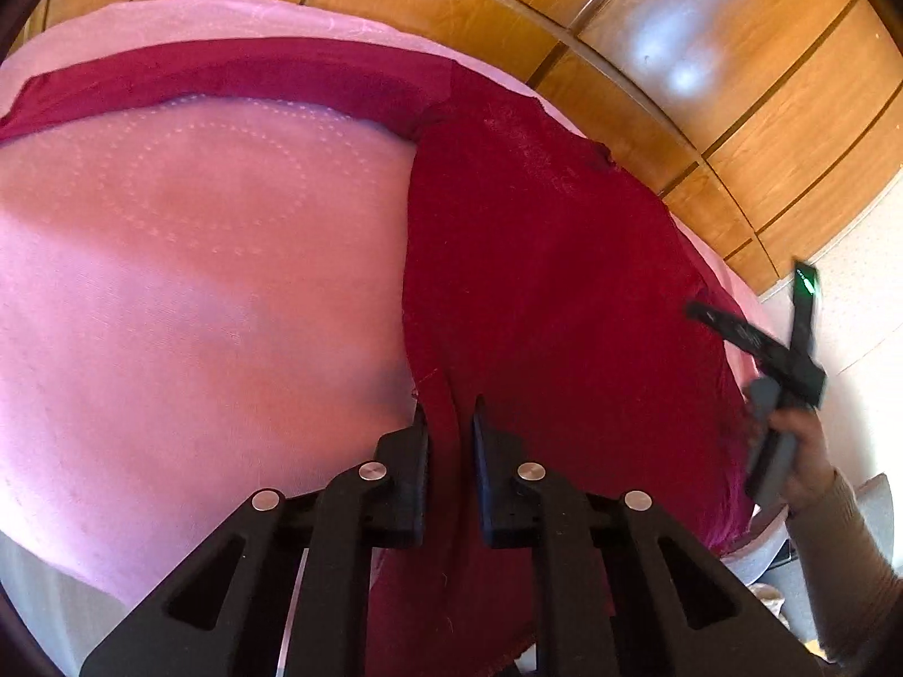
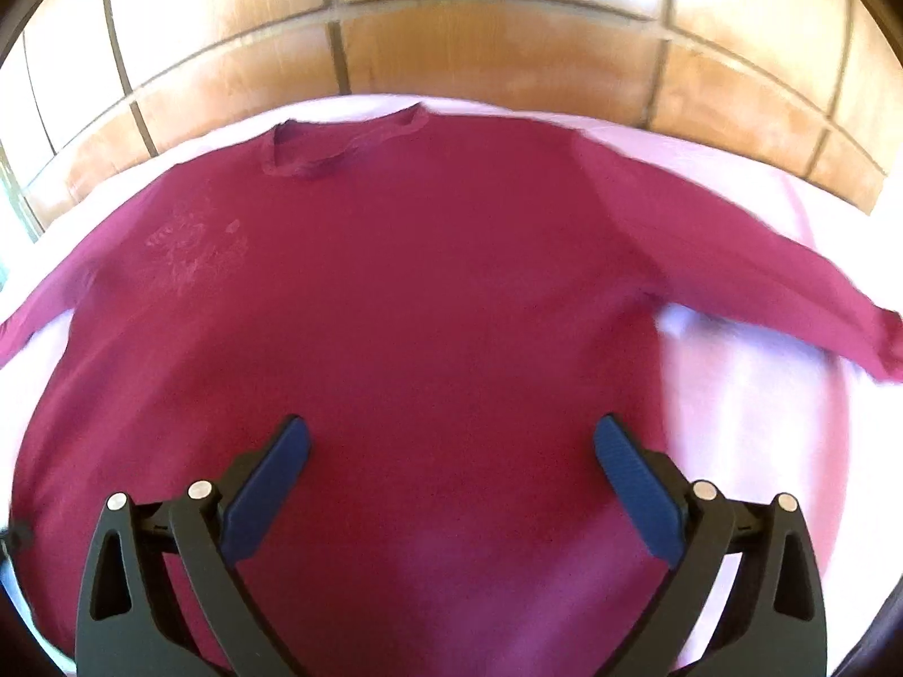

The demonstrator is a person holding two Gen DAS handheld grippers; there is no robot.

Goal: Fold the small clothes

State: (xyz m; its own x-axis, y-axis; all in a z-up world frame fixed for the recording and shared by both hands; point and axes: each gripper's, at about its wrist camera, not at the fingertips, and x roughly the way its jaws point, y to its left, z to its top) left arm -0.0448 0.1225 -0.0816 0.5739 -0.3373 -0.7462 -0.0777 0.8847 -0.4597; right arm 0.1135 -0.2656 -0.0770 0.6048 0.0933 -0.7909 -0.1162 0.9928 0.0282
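A dark red long-sleeved sweater (image 2: 395, 293) lies spread flat, front up, on a pink cloth (image 1: 186, 259) that covers the desk, its neckline (image 2: 344, 141) toward the far wooden wall (image 2: 480, 51) and both sleeves stretched out to the sides. A faint pale print (image 2: 192, 242) marks the chest on the side nearest your left hand. In the right wrist view one sleeve (image 2: 762, 276) runs out over the pink cloth to the frame's right edge; in the left wrist view the other sleeve (image 1: 226, 82) reaches across the cloth toward the far left.

Your left gripper (image 1: 450, 423) sits at the sweater's lower side edge with its fingers (image 1: 420, 451) drawn narrow, a fold of the red fabric pinched between them. Your right gripper (image 2: 451, 451) hovers over the lower middle of the body, fingers (image 2: 632, 485) spread wide and holding nothing; whether they touch the fabric cannot be told. From the left wrist view that right gripper (image 1: 750, 338) appears blurred beyond the sweater's far side edge, held in your right hand (image 1: 801, 457)
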